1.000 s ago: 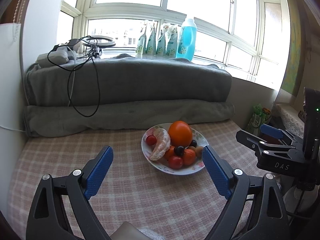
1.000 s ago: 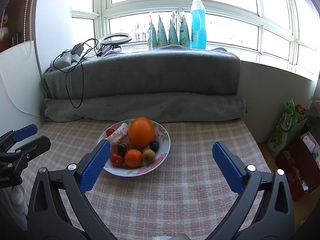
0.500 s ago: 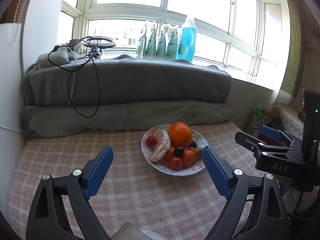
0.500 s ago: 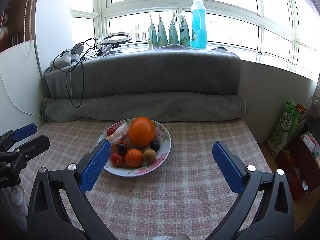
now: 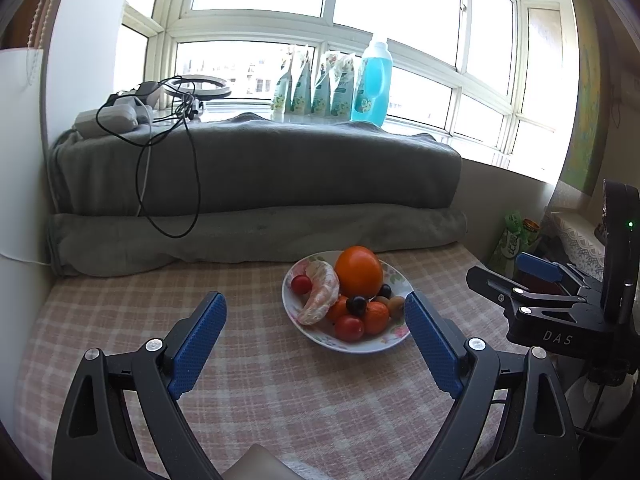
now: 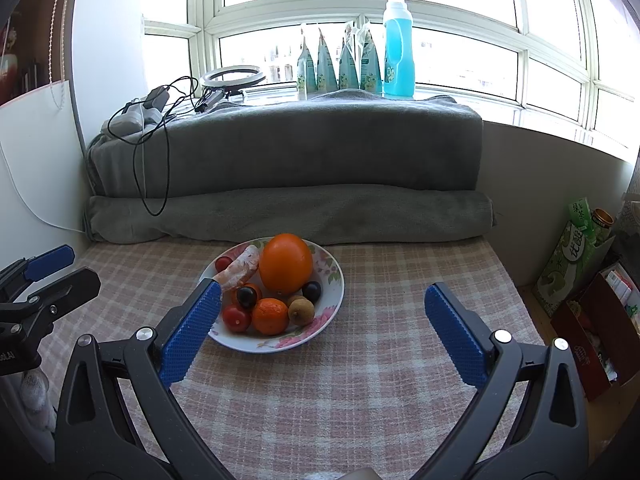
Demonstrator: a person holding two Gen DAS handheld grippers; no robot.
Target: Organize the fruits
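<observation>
**Over the checked desk: both grippers hanging released before the fruit plate**

Ahead of the left gripper (image 5: 316,330), slightly toward its right finger, the flowered plate (image 5: 362,346) is sitting on the checked desk (image 5: 248,392) with a big orange (image 5: 358,272), a peeled citrus piece (image 5: 318,298), cherry tomatoes (image 5: 349,327), dark grapes (image 5: 356,305) and a small mandarin (image 5: 376,317) piled in it. Compared with a second ago, almost nothing is changing: the plate is appearing only a shade nearer in both views, and the fruit is lying as before. The left gripper's jaws are standing wide apart, gripping nothing. The right gripper (image 6: 322,334) is likewise spread and empty, its left finger overlapping the plate's near-left rim in the picture; whether it is touching cannot be told. White letters "DAS" (image 5: 557,337) are showing on the right gripper's body in the left view. Well beyond both grippers, a blue bottle (image 6: 398,46) is standing on the windowsill behind grey blankets (image 6: 288,152).
</observation>
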